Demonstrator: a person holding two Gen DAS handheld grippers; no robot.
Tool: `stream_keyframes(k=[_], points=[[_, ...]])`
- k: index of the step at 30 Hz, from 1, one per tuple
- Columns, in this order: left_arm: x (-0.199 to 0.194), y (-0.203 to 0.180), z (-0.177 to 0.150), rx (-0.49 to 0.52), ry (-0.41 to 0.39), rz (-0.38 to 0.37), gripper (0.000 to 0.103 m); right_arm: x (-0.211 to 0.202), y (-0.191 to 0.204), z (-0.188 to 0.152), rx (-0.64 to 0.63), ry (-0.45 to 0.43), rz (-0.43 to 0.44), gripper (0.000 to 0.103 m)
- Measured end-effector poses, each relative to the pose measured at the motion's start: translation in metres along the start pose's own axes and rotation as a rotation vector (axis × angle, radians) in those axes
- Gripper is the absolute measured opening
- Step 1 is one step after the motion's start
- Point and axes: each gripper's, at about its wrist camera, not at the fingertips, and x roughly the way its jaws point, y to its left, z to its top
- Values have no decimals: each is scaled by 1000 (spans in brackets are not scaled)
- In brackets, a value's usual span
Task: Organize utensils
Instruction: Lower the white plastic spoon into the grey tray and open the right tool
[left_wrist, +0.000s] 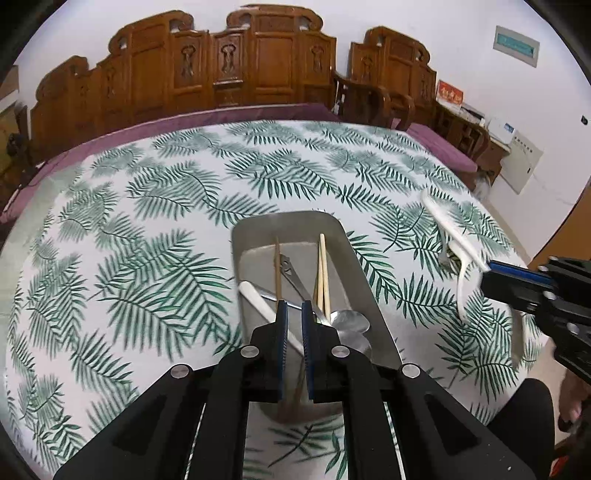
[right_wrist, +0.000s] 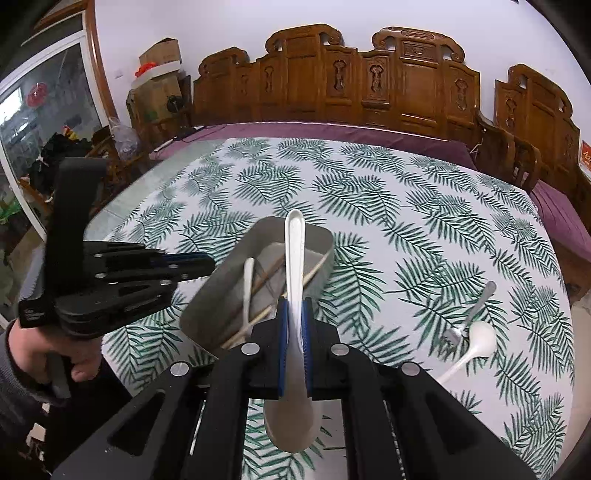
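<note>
1. Right gripper (right_wrist: 294, 314) pinching long white ceramic spoon (right_wrist: 294, 258) above rectangular steel tray (right_wrist: 207, 295).
2. Left gripper (left_wrist: 294, 314) pressed together, empty, over tray holding wooden chopsticks (left_wrist: 322, 269).
3. Metal fork (right_wrist: 471, 314) on tablecloth (right_wrist: 369, 206).

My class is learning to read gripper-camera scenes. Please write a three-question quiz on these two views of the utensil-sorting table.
1. True or false: the right claw is shut on a long white plastic spoon.
2. Which lies inside the rectangular metal tray?
A. pale wooden chopsticks
B. a glass cup
C. a folded napkin
3. Fill in: out on the leaf-print tablecloth, a second white spoon lies beside a metal ____.

Key
1. True: the blue pads press on its handle.
2. A.
3. Fork.

The left claw, above the tray, holds nothing.
</note>
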Motion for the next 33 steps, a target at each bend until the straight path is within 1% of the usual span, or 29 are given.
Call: stream_keyframes(k=[2,6,9,11,12,13,14,15,17,22,27,33], points=[[-9,4,-1,-2,-18,3,17,5,5,3,2,3,12,9],[-21,18,-2,-13,-45,13,22,22,17,10,-10,15,33,9],[-25,29,-3,-24,-51,24,32,38,21,16,-6,27,59,9],[-27,35,-5,-30,-52,33,42,52,25,21,-5,37,68,9],[-28,39,-6,-36,-51,33,45,60,27,24,-1,43,76,9],[-28,43,-7,-41,-51,34,52,65,27,26,4,46,82,9],[-30,47,-8,-46,-54,37,58,73,28,28,13,52,92,9],[-31,51,-9,-51,-56,37,60,79,29,29,20,57,97,9],[-32,56,-11,-59,-55,40,72,94,30,33,33,70,108,9],[-35,69,-15,-71,-54,62,75,121,33,39,54,95,113,9],[-38,75,-16,-83,-57,67,75,143,31,38,84,119,107,9],[-41,75,-18,-75,-56,73,75,156,28,35,113,141,102,9]])
